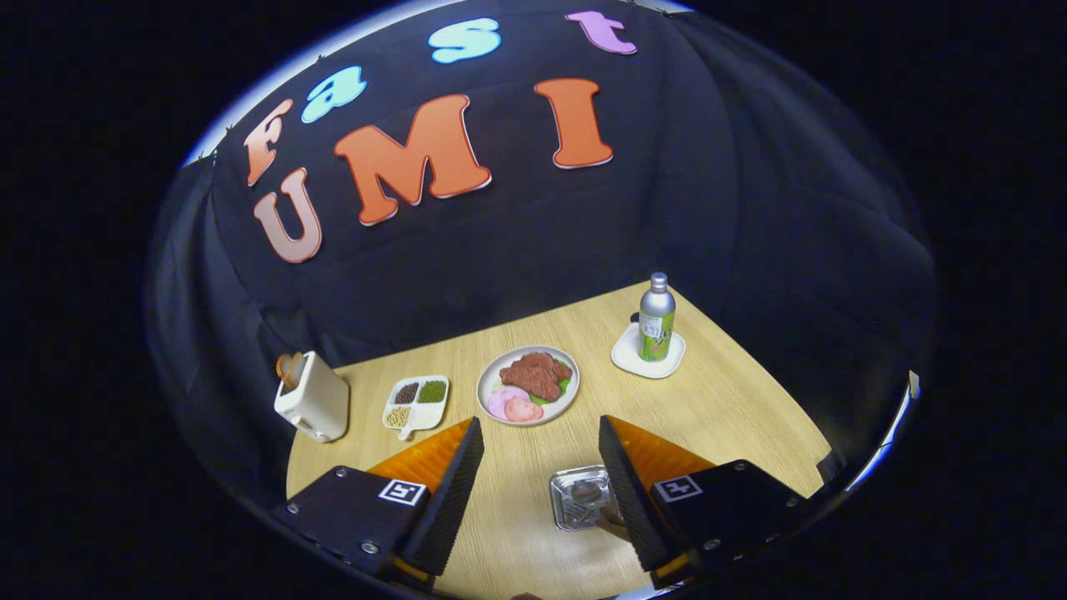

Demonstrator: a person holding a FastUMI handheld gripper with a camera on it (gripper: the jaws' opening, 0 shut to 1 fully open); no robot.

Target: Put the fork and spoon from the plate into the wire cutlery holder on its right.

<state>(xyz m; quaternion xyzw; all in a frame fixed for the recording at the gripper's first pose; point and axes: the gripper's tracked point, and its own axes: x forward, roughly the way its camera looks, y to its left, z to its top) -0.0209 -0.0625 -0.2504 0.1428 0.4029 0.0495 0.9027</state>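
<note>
Overhead, gripper (pixel 540 467) spread wide above table (pixel 733 408); bottle (pixel 656 317) label illegible.

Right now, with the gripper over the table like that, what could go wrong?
1. The open gripper has its right finger partly covering the small metal tray. Coming down blind, it might knock the tray or miss what lies in it.
2. Beyond the fingers, the tall bottle stands on a small saucer and could tip if the gripper sweeps that way.
</note>
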